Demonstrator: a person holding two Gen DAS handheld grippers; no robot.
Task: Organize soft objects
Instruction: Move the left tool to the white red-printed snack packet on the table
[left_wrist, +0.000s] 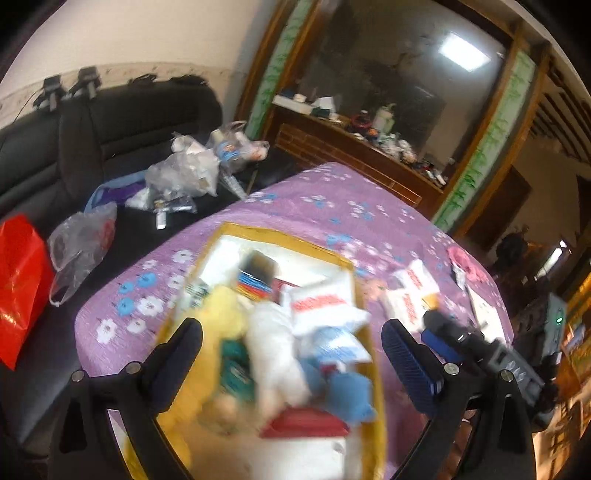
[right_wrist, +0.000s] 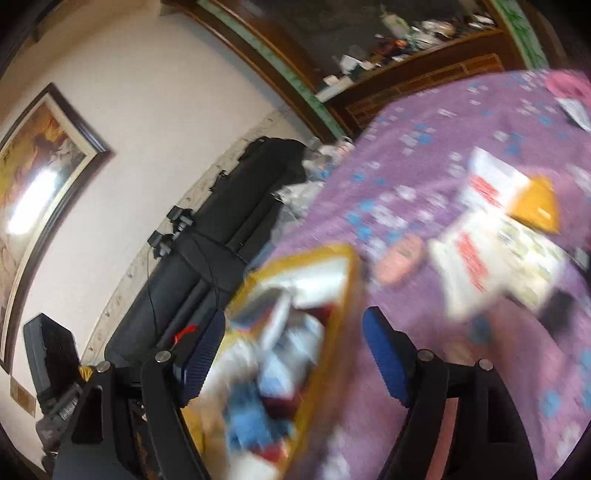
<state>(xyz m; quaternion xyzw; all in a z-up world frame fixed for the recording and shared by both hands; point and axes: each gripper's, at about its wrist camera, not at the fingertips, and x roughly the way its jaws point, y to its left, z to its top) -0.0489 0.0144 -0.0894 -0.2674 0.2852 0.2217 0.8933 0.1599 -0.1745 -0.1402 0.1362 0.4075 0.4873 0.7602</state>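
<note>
A yellow-rimmed box sits on the purple flowered tablecloth. It holds a yellow plush, a white plush, a blue plush, a white tissue pack with red lettering and a red item. My left gripper hangs open above the box, nothing between its fingers. My right gripper is also open and empty, straddling the box's right rim. Two more tissue packs lie on the cloth to the right of the box. Both views are blurred.
A yellow packet and a small pink thing lie on the cloth near the packs. Left of the table, a black sofa holds plastic bags and a red bag. A cluttered wooden shelf stands behind.
</note>
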